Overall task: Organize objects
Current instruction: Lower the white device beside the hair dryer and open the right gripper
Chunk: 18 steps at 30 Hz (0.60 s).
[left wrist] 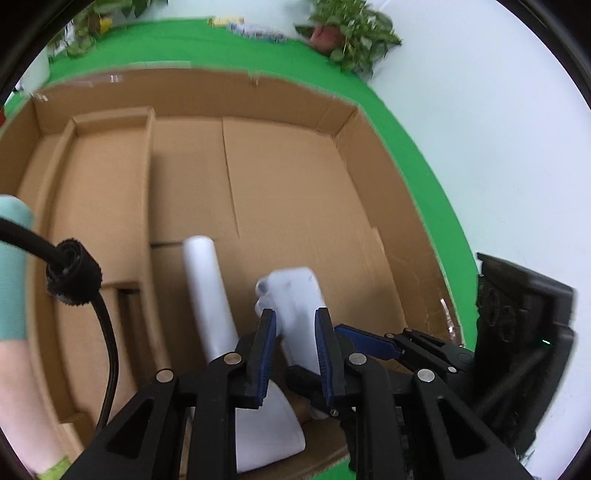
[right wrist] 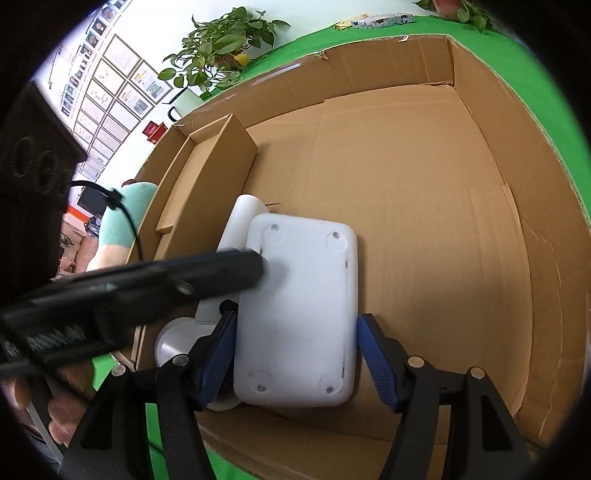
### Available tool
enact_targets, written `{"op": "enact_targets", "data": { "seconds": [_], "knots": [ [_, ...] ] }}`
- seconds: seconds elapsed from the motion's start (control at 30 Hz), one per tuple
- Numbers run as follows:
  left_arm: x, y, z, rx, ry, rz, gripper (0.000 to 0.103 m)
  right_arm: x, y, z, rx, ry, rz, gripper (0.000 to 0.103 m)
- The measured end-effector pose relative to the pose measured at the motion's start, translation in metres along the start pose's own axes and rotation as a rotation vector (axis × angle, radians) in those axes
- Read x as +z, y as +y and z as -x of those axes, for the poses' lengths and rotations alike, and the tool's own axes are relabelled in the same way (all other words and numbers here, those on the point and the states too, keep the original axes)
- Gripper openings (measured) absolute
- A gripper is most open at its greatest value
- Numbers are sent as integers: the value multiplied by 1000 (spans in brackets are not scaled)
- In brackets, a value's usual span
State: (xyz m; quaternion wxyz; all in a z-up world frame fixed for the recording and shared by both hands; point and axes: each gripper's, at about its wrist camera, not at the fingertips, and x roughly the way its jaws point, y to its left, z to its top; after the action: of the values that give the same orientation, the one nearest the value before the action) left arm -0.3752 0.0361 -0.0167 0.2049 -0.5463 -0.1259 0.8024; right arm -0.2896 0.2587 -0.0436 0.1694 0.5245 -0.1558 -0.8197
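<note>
A white plastic device hangs low inside a big open cardboard box (right wrist: 424, 155), close to its near wall. Its flat rectangular base (right wrist: 299, 288), with screws in the corners, faces the right wrist camera. A curved white neck (left wrist: 207, 291) runs along beside the base. My left gripper (left wrist: 295, 312) is shut on a narrow edge of the white device (left wrist: 291, 291). In the right wrist view it shows as a blurred black bar (right wrist: 166, 280) reaching the base from the left. My right gripper (right wrist: 297, 315) spans the base's width, its blue pads (right wrist: 218, 354) against both long sides.
A narrow cardboard insert (right wrist: 207, 173) stands along the box's left side. The box rests on green cloth (left wrist: 417, 155) over a white table. Potted plants (left wrist: 351, 33) stand behind it. A person's arm in a teal sleeve (left wrist: 14, 266) and a black cable (left wrist: 107, 332) are at the left.
</note>
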Motion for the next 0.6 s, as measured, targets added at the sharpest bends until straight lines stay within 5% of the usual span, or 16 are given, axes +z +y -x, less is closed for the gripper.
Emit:
{"op": "enact_targets", "data": {
  "seconds": [0.17, 0.27, 0.6],
  "knots": [
    [-8, 1, 42, 1, -97, 4, 21, 7, 6, 1, -57, -5, 37, 66],
    [-17, 1, 60, -1, -140, 4, 27, 7, 9, -8, -90, 37, 41, 52],
    [-35, -3, 59, 12, -146, -24, 27, -2, 12, -8, -97, 142, 2, 51]
  ]
}}
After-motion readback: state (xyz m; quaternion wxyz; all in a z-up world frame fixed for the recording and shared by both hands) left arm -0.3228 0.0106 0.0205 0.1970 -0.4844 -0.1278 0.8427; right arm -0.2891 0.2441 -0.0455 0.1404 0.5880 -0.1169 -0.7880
